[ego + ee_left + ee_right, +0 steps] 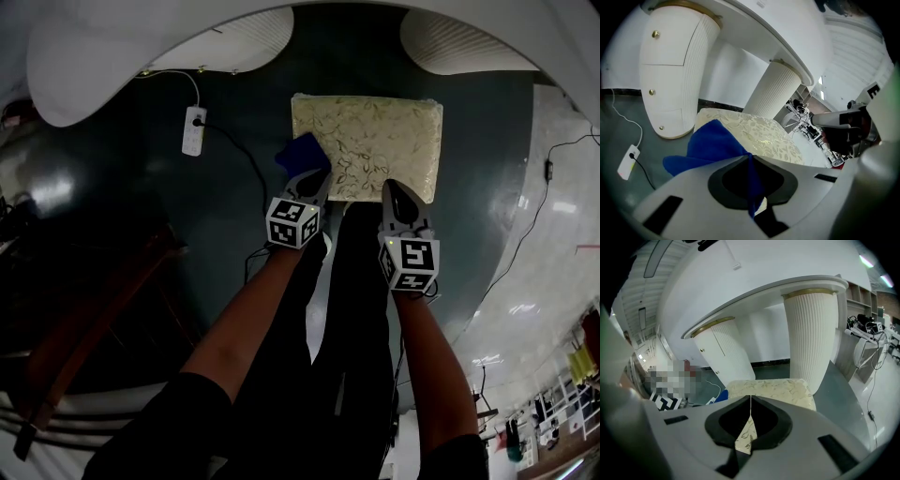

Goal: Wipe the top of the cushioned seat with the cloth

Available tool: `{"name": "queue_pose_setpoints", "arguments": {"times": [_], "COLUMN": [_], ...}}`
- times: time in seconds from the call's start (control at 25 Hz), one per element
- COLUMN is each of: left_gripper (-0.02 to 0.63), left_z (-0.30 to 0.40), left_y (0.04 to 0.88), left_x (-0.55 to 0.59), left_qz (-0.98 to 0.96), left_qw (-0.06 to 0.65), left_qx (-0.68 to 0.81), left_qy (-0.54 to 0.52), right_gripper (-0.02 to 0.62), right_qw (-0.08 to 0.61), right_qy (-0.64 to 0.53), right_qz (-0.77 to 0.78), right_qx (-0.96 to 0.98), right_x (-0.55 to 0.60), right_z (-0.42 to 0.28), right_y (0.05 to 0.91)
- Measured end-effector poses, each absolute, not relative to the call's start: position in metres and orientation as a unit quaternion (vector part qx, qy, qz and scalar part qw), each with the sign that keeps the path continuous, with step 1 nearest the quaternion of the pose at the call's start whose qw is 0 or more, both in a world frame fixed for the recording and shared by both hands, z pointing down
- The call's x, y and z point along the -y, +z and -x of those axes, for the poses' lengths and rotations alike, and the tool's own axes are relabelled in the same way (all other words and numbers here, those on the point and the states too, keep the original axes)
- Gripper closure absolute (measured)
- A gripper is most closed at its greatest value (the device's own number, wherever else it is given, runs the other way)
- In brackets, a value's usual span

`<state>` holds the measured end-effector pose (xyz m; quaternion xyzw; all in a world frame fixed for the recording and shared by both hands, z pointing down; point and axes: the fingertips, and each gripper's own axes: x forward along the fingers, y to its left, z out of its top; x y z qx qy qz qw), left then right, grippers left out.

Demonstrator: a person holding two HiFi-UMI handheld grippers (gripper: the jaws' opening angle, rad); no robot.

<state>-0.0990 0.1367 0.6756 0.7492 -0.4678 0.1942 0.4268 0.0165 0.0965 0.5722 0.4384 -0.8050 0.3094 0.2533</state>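
The cushioned seat (370, 142) is a cream, leaf-patterned rectangle on the dark floor just ahead of me. A blue cloth (302, 153) hangs over the seat's near left corner. My left gripper (310, 182) is shut on it. In the left gripper view the blue cloth (711, 143) is pinched between the jaws of my left gripper (750, 158) and spreads forward over the seat (765, 137). My right gripper (397, 196) hovers at the seat's near edge, right of centre. In the right gripper view my right gripper (750, 399) is shut and empty, with the seat (774, 387) just beyond.
A white desk with fluted pedestals (812, 336) (677, 70) stands right behind the seat. A white power strip (194, 129) with cables lies on the floor to the left. Dark wooden furniture (89, 319) is at near left. A cable (534, 211) runs along the right floor.
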Motion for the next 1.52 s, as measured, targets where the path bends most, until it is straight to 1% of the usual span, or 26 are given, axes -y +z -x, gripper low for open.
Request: {"name": "queue_pose_setpoints", "arguments": {"times": [0.44,0.68,1.52], "left_gripper": [0.571,0.571,0.571], "left_z": [0.073,0.061,0.0], "left_y": [0.677,0.676,0.674], "left_x": [-0.141,-0.14,-0.133], "left_qz": [-0.751,-0.755,-0.775], "left_qw": [0.423,0.423,0.424], "left_qx": [0.461,0.452,0.403], "left_qy": [0.211,0.219,0.241], "right_gripper": [0.56,0.56,0.558], "right_qw": [0.261,0.25,0.242], "right_qy": [0.292,0.301,0.322], "right_qz": [-0.466,-0.485,-0.496], "right_qx": [0.793,0.782,0.77], "right_x": [-0.098,-0.095,-0.094], "right_z": [-0.055,-0.076,-0.093], "right_y": [0.569,0.571,0.582]}}
